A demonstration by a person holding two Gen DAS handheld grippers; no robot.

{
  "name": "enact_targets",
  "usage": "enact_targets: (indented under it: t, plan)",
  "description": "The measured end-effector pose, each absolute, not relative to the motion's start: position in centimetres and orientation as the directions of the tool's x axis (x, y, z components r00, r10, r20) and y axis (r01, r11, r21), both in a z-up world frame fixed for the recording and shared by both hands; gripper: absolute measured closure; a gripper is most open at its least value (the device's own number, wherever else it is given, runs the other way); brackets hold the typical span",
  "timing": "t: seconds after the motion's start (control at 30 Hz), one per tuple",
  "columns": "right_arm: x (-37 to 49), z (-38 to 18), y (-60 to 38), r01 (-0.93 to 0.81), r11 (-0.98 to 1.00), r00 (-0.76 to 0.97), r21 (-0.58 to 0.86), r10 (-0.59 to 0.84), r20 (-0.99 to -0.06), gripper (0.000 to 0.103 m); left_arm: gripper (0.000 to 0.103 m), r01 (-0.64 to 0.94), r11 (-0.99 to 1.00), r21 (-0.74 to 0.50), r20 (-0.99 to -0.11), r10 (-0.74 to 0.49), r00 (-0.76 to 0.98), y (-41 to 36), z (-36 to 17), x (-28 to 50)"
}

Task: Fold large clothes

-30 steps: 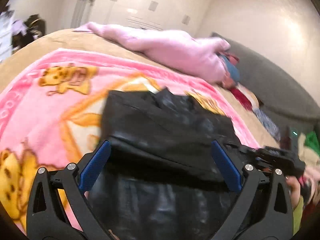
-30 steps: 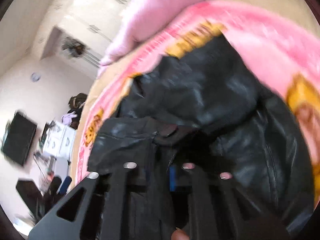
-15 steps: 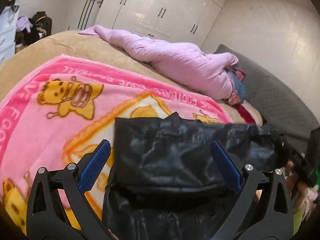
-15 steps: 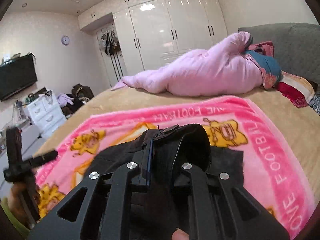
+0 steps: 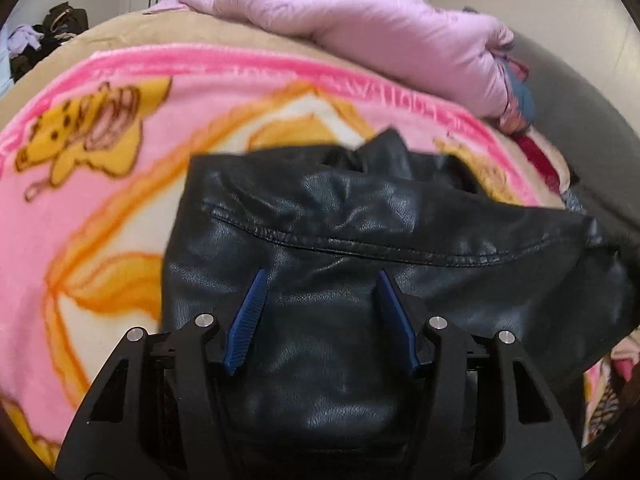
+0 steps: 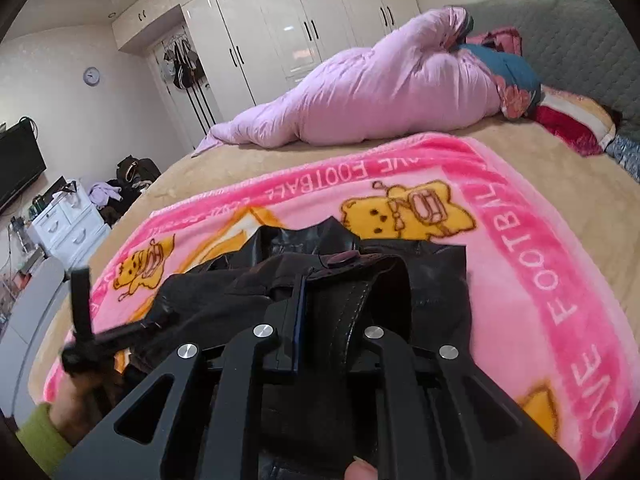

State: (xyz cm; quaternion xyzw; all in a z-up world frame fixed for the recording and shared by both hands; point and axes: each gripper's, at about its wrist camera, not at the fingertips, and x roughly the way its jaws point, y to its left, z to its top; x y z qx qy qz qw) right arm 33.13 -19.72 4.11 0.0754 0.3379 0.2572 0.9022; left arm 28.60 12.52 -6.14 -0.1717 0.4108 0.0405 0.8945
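One black leather jacket (image 5: 360,240) lies near the middle of one pink cartoon-bear blanket (image 5: 100,184), which is spread over a tan-covered bed (image 6: 560,168). The jacket looks already doubled into a rough rectangle, with one stitched seam (image 5: 360,250) running across its top layer and the collar poking out at the far edge. Judged from this, the fold is well along but not finished: the right side bulges loosely and the bundle is not yet flat or squared. The left gripper (image 5: 320,312) hovers low over the jacket's near half, its two blue fingers (image 5: 248,316) spread apart with nothing between them. The right gripper (image 6: 320,320) is pressed together, pinching a thick edge of the jacket, seemingly a cuff or hem with one snap button (image 6: 344,258), lifted a little above the rest. Beyond the blanket, one lilac duvet (image 6: 380,92) is rolled up along the far side of the bed. White wardrobe doors (image 6: 304,20) line the far wall.
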Motion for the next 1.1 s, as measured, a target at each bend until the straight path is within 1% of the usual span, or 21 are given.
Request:
enact_targets:
  t: [0.1, 0.13, 0.17, 0.2, 0.23, 0.3, 0.37, 0.4, 0.43, 0.47, 0.5, 0.57, 0.6, 0.63, 0.73, 0.77, 0.83, 0.9, 0.97, 1.0, 1.1]
  plan:
    - [33.8, 3.1, -19.6, -0.386, 0.871, 0.62, 0.304, 0.489, -0.613, 0.091, 0.054, -0.214, 0.936, -0.279, -0.749, -0.073, 0.659, 12.6, -7.0, 28.4]
    - [34.3, 2.5, -19.6, -0.362, 0.885, 0.609, 0.292, 0.462, -0.645, 0.09, 0.054, -0.214, 0.934, -0.285, -0.748, -0.077, 0.659, 12.7, -7.1, 28.3]
    - [34.6, 2.1, -19.7, -0.343, 0.893, 0.599, 0.291, 0.447, -0.664, 0.087, 0.054, -0.215, 0.932, -0.292, -0.746, -0.081, 0.661, 12.8, -7.1, 28.2]
    - [35.0, 1.5, -20.1, -0.298, 0.91, 0.592, 0.287, 0.412, -0.693, 0.075, 0.054, -0.214, 0.932, -0.294, -0.744, -0.082, 0.663, 12.9, -7.2, 28.2]
    - [35.1, 1.4, -20.3, -0.276, 0.917, 0.593, 0.287, 0.398, -0.701, 0.075, 0.054, -0.21, 0.932, -0.295, -0.741, -0.084, 0.666, 12.8, -7.2, 28.2]
    - [35.0, 1.5, -21.1, -0.249, 0.91, 0.604, 0.331, 0.413, -0.681, 0.074, 0.054, -0.203, 0.935, -0.291, -0.737, -0.083, 0.671, 12.8, -7.3, 28.2]
    - [34.3, 2.3, -21.3, -0.193, 0.946, 0.68, 0.261, 0.321, -0.66, 0.066, 0.054, -0.2, 0.938, -0.283, -0.735, -0.078, 0.673, 12.7, -7.3, 28.1]
    - [33.9, 2.9, -21.2, -0.182, 0.96, 0.722, 0.214, 0.278, -0.633, 0.063, 0.054, -0.199, 0.938, -0.285, -0.734, -0.08, 0.674, 12.7, -7.3, 28.2]
    - [33.3, 3.5, -21.2, -0.172, 0.969, 0.765, 0.179, 0.245, -0.595, 0.063, 0.054, -0.197, 0.938, -0.287, -0.734, -0.083, 0.674, 12.7, -7.3, 28.2]
    - [33.1, 3.8, -21.2, -0.173, 0.969, 0.782, 0.175, 0.243, -0.574, 0.062, 0.054, -0.194, 0.939, -0.285, -0.734, -0.084, 0.674, 12.7, -7.2, 28.1]
    - [32.9, 4.0, -21.1, -0.192, 0.963, 0.784, 0.189, 0.266, -0.561, 0.062, 0.054, -0.192, 0.941, -0.279, -0.734, -0.08, 0.675, 12.6, -7.0, 28.1]
    - [33.2, 3.4, -20.1, -0.294, 0.922, 0.724, 0.25, 0.386, -0.572, 0.073, 0.054, -0.193, 0.944, -0.268, -0.723, -0.065, 0.688, 12.3, -5.9, 27.5]
    - [33.4, 2.8, -19.4, -0.331, 0.903, 0.687, 0.274, 0.43, -0.586, 0.083, 0.054, -0.188, 0.946, -0.266, -0.707, -0.059, 0.705, 12.0, -5.2, 27.2]
    - [33.7, 2.2, -18.6, -0.354, 0.892, 0.659, 0.282, 0.451, -0.601, 0.085, 0.054, -0.167, 0.953, -0.253, -0.682, -0.053, 0.729, 11.2, -4.3, 26.6]
    - [34.5, 0.5, -16.4, -0.384, 0.888, 0.61, 0.254, 0.451, -0.651, 0.085, 0.051, -0.101, 0.975, -0.199, -0.662, -0.058, 0.748, 8.8, -3.2, 25.8]
    - [34.7, -0.1, -15.8, -0.385, 0.893, 0.598, 0.235, 0.435, -0.673, 0.085, 0.049, -0.078, 0.975, -0.206, -0.67, -0.083, 0.738, 8.1, -3.3, 25.9]
    - [35.1, -1.4, -14.6, -0.372, 0.908, 0.574, 0.193, 0.388, -0.721, 0.086, 0.048, -0.07, 0.961, -0.267, -0.707, -0.146, 0.692, 7.7, -4.5, 26.5]
    - [35.6, -2.6, -14.4, -0.356, 0.92, 0.547, 0.161, 0.346, -0.762, 0.088, 0.048, -0.087, 0.961, -0.263, -0.737, -0.142, 0.661, 7.6, -6.1, 27.0]
    - [36.2, -4.6, -14.8, -0.325, 0.932, 0.498, 0.157, 0.31, -0.81, 0.091, 0.048, -0.084, 0.964, -0.252, -0.747, -0.139, 0.65, 7.4, -7.0, 27.1]
    - [36.2, -5.5, -15.1, -0.316, 0.936, 0.488, 0.156, 0.301, -0.82, 0.096, 0.048, -0.084, 0.962, -0.259, -0.745, -0.144, 0.652, 7.4, -7.2, 27.1]
    - [36.8, -7.1, -15.5, -0.292, 0.933, 0.451, 0.209, 0.328, -0.83, 0.096, 0.048, -0.08, 0.952, -0.295, -0.734, -0.173, 0.656, 8.0, -7.5, 27.0]
